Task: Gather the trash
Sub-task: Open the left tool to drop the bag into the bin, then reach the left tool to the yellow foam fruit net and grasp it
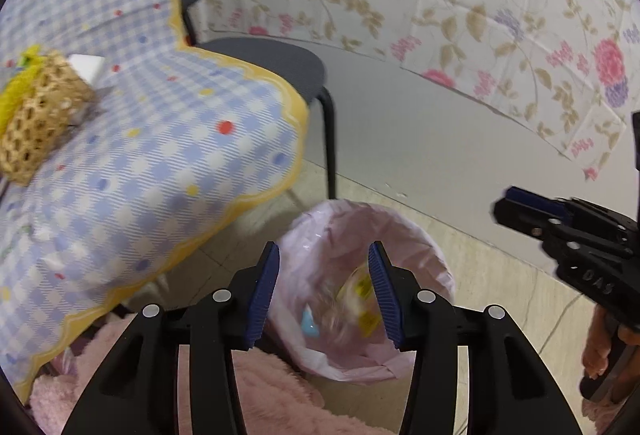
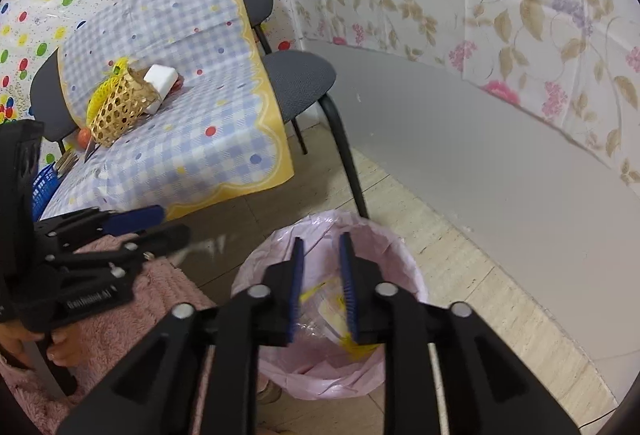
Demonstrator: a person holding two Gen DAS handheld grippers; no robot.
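Observation:
A bin lined with a pink bag (image 1: 424, 239) (image 2: 404, 259) stands on the floor beside the table. My left gripper (image 1: 324, 251) hangs over its mouth, open, with nothing between the blue pads. Below it in the bin lie a blurred clear wrapper with yellow print (image 1: 358, 295) and a small light-blue piece (image 1: 310, 327). My right gripper (image 2: 321, 239) is also above the bin, open by a narrow gap and holding nothing; yellow-printed wrapping (image 2: 332, 305) shows in the bag beneath. Each gripper appears in the other's view: the right gripper (image 1: 510, 205) at the right edge, the left gripper (image 2: 160, 221) at the left.
A table under a blue checked cloth (image 1: 160, 155) (image 2: 192, 103) carries a wicker basket (image 1: 40, 115) (image 2: 120, 107) and a white block (image 2: 160, 79). A dark chair (image 1: 276, 63) (image 2: 296, 75) stands behind the bin. Pink fluffy fabric (image 1: 272, 395) lies near me. A grey wall base (image 2: 480, 163) runs on the right.

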